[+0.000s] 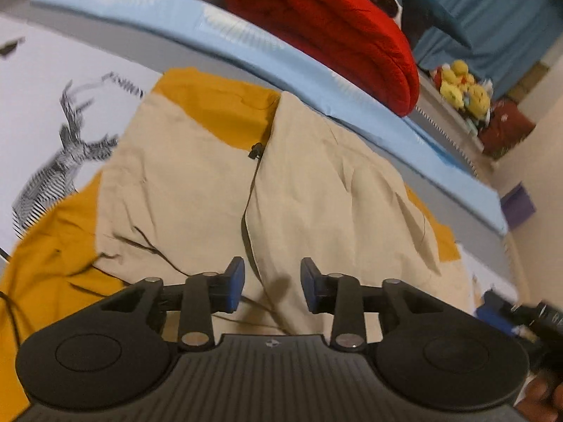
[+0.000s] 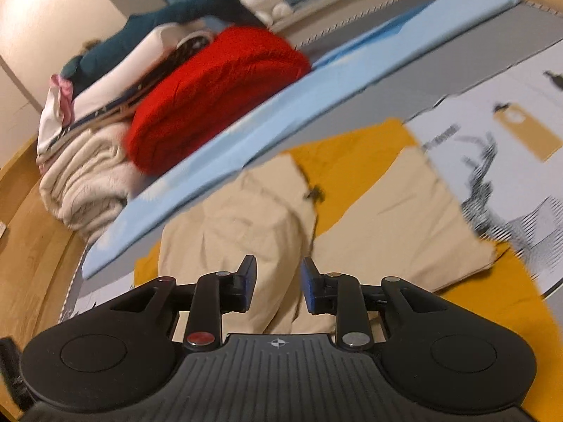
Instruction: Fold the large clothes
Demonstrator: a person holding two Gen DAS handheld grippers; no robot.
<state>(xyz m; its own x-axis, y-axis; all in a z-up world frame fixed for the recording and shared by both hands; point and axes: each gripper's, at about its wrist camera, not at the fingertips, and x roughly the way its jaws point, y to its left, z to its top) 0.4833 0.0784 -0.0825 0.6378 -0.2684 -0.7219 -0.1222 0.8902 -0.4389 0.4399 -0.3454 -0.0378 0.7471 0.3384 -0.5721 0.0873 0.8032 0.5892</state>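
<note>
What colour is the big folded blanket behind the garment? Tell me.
Bright red folded blanket; clearest in the left wrist view.

jacket flat on bed sheet — blanket behind, w/ mat between

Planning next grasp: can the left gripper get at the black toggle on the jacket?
Probably yes. The left gripper is open and empty, and the toggle lies exposed on the jacket ahead, nothing between.
</note>
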